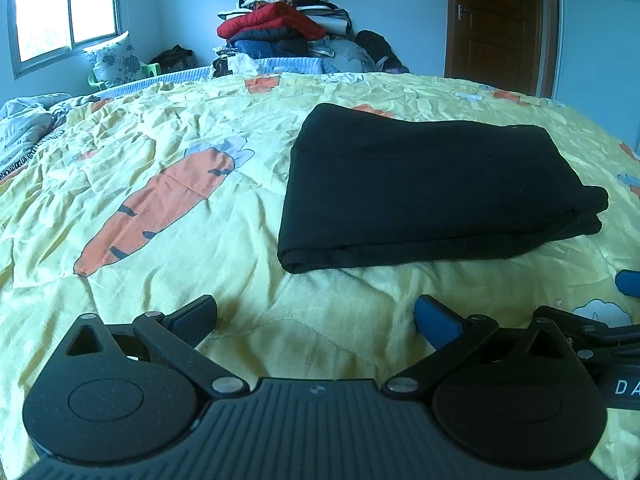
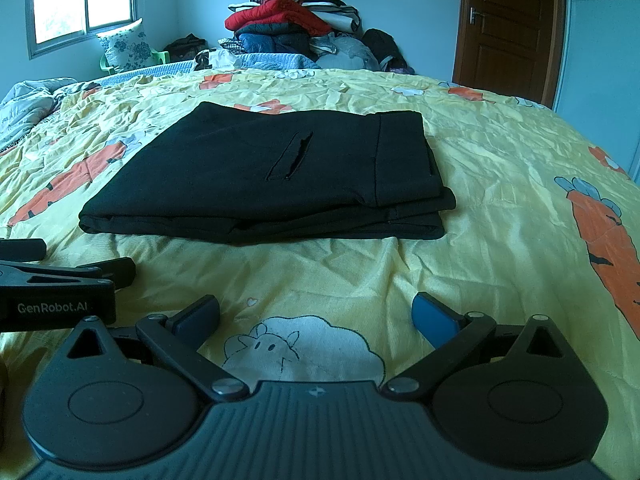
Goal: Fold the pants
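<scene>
Black pants [image 1: 432,192] lie folded into a flat, layered rectangle on the yellow carrot-print quilt [image 1: 168,128]. In the right wrist view the same pants [image 2: 272,176] show a slit pocket on top and the waistband at the right. My left gripper [image 1: 316,316] is open, held low over the quilt a little short of the pants' near edge, with nothing between its fingers. My right gripper [image 2: 316,314] is also open and empty, just in front of the pants. The left gripper's side [image 2: 60,280] shows at the left edge of the right wrist view.
A tall pile of folded clothes and bedding [image 1: 280,28] stands at the far end of the bed. A flowered pillow [image 1: 114,60] on a green chair sits under the window at the far left. A brown door [image 1: 496,20] is at the far right. A crumpled grey blanket [image 1: 24,120] lies at the left edge.
</scene>
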